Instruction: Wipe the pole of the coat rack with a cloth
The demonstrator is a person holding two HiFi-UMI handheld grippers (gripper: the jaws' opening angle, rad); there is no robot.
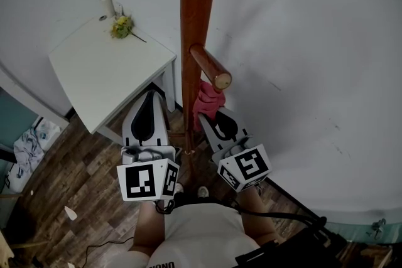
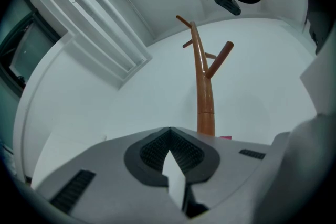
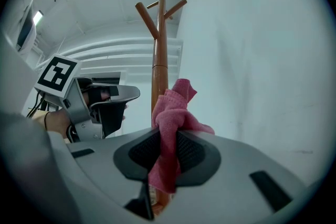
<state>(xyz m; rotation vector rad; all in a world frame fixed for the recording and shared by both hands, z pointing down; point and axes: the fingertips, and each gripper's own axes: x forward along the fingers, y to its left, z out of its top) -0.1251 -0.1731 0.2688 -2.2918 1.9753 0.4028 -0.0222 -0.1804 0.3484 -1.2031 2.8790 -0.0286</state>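
Note:
The brown wooden coat rack pole (image 1: 196,22) stands upright before the white wall, with a peg (image 1: 211,69) sticking out toward me. A pink cloth (image 1: 206,103) is bunched against the pole's right side just under that peg. My right gripper (image 1: 211,117) is shut on it; in the right gripper view the cloth (image 3: 172,113) is pinched between the pads in front of the pole (image 3: 160,44). My left gripper (image 1: 151,97) hangs left of the pole, jaws shut and empty. In its own view the left gripper (image 2: 168,131) points up along the pole (image 2: 203,86).
A white side table (image 1: 94,72) with a small bunch of yellow flowers (image 1: 121,27) stands left of the pole. The white wall (image 1: 301,59) is close behind. Dark wood floor (image 1: 81,191) lies below, with clutter at the far left (image 1: 28,147).

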